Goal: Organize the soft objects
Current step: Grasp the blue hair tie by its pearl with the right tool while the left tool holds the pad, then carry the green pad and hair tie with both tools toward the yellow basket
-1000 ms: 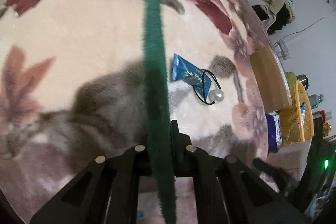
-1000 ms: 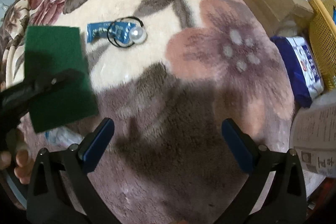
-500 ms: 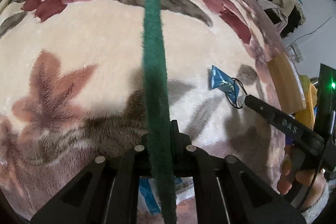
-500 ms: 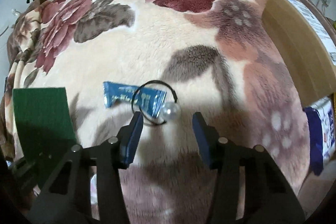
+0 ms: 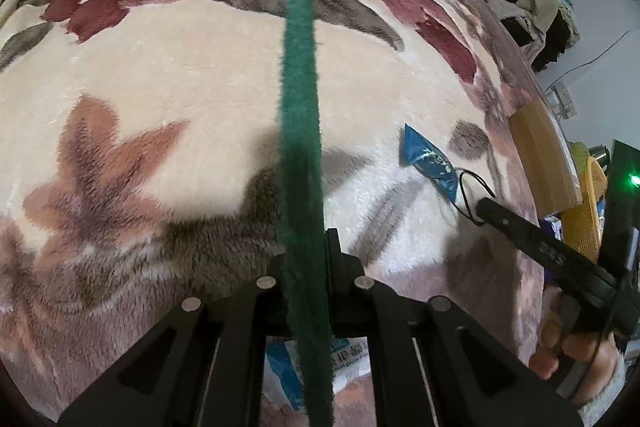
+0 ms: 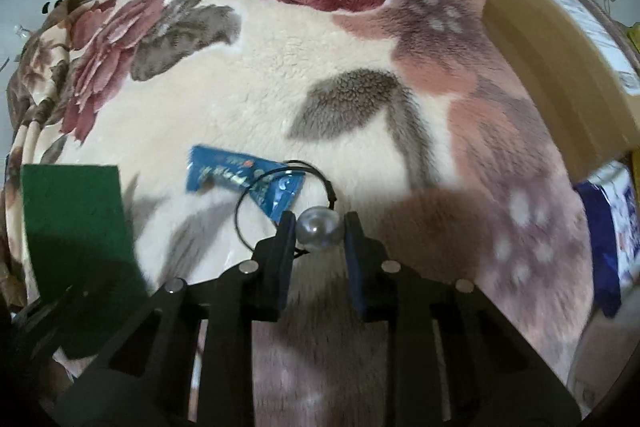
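Plush floral blanket (image 6: 280, 75) covers the whole working surface; it is thick-piled and gives under load.

Tool state: the left gripper (image 5: 306, 279) is clamped fully on a green scouring pad (image 5: 302, 147), which stands edge-on in the left wrist view and shows as a flat green sheet at the left of the right wrist view. The right gripper (image 6: 318, 227) has closed to a narrow gap around the pearl bead (image 6: 319, 233) of a black hair tie (image 6: 272, 179); both pads appear to touch the bead. The tie's loop lies partly over a blue sachet (image 6: 244, 179), on the blanket just ahead of the fingers.

Risks, as judged:
- The bead is round and smooth. A two-point grip on it may slip and let it pop out on lifting.
- The elastic loop crosses the sachet. Raising the tie could drag or flip the sachet.
- The pile may snag the loop.

Surroundings: a cardboard box (image 6: 560, 59) sits at the blanket's right edge, with a blue-and-white packet (image 6: 608, 227) below it and a yellow basket (image 5: 584, 211) beyond. Another packet (image 5: 280, 367) lies under the left gripper. Clothing is heaped in the background. Nothing blocks the lift itself; the held pad is near the sachet and could brush it.
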`<state>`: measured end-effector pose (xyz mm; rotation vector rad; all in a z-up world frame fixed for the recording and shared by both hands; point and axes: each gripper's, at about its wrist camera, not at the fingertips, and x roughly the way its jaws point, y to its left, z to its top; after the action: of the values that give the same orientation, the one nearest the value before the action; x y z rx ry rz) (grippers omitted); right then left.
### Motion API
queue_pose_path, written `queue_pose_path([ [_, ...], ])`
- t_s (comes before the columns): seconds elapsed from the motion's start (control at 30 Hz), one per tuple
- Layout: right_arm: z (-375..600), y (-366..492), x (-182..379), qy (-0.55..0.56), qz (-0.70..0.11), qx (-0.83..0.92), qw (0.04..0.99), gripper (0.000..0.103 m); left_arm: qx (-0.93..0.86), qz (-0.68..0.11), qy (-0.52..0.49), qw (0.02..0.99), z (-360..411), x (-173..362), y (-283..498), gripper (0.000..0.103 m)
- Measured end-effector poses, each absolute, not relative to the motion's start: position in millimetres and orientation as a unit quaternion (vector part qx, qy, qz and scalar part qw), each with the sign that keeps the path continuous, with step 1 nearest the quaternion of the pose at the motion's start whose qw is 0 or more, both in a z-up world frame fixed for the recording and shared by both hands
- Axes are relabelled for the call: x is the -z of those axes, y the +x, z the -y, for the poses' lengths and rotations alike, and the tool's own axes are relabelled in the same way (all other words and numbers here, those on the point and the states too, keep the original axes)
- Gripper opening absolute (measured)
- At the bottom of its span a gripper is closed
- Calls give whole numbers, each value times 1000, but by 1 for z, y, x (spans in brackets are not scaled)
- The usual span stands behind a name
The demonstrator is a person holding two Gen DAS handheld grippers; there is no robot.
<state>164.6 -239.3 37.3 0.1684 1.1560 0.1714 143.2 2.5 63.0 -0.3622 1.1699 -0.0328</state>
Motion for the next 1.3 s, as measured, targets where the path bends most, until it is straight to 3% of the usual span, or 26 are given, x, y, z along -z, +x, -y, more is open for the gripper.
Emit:
queue_pose_path([
  [0.8, 216, 53, -85, 62, -530, -116, 838, 25, 15, -534, -143, 833, 3, -115, 56, 6],
  [1.3, 243, 13, -111, 71, -510, -108, 851, 25, 38, -537, -105, 836, 48, -131, 28, 6],
])
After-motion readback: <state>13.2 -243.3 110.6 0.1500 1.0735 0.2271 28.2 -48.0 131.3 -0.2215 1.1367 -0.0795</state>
